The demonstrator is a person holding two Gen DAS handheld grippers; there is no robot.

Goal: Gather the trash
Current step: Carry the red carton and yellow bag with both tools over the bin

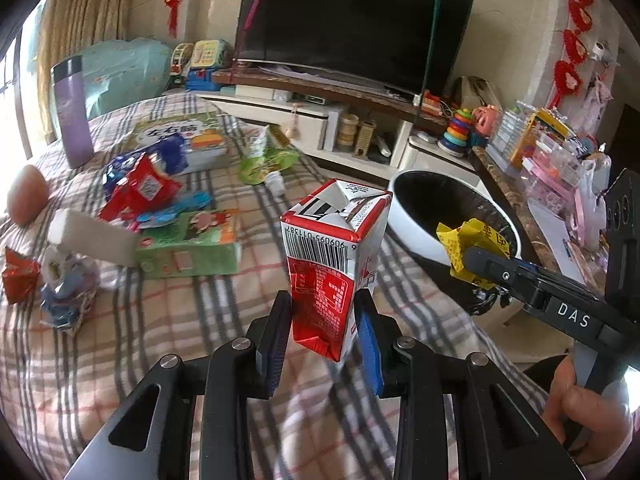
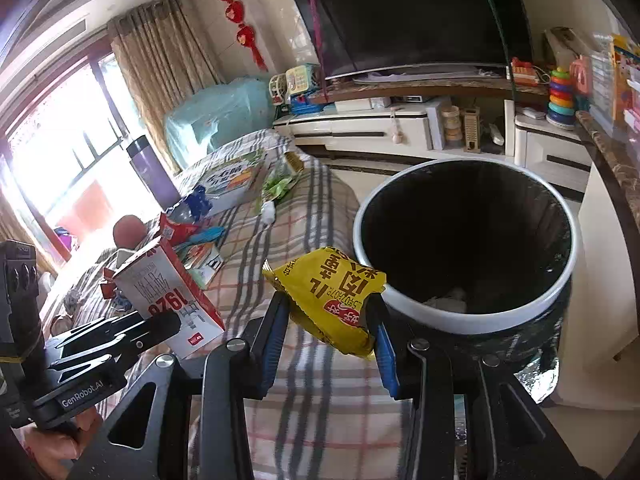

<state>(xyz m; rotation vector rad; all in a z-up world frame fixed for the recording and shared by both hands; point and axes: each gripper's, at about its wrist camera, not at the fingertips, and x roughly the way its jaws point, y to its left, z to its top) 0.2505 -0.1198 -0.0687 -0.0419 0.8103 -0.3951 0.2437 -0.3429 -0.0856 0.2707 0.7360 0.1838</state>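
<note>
My left gripper is shut on a red and white milk carton, held upright above the plaid tablecloth; the carton also shows in the right wrist view. My right gripper is shut on a yellow snack wrapper, held just left of the rim of the round white trash bin with its black liner. In the left wrist view the right gripper holds the yellow wrapper over the bin's near rim.
More litter lies on the table: a green box, red and blue wrappers, a green pouch, a crumpled wrapper, a purple flask, an egg. A TV stand stands behind, a cluttered counter at right.
</note>
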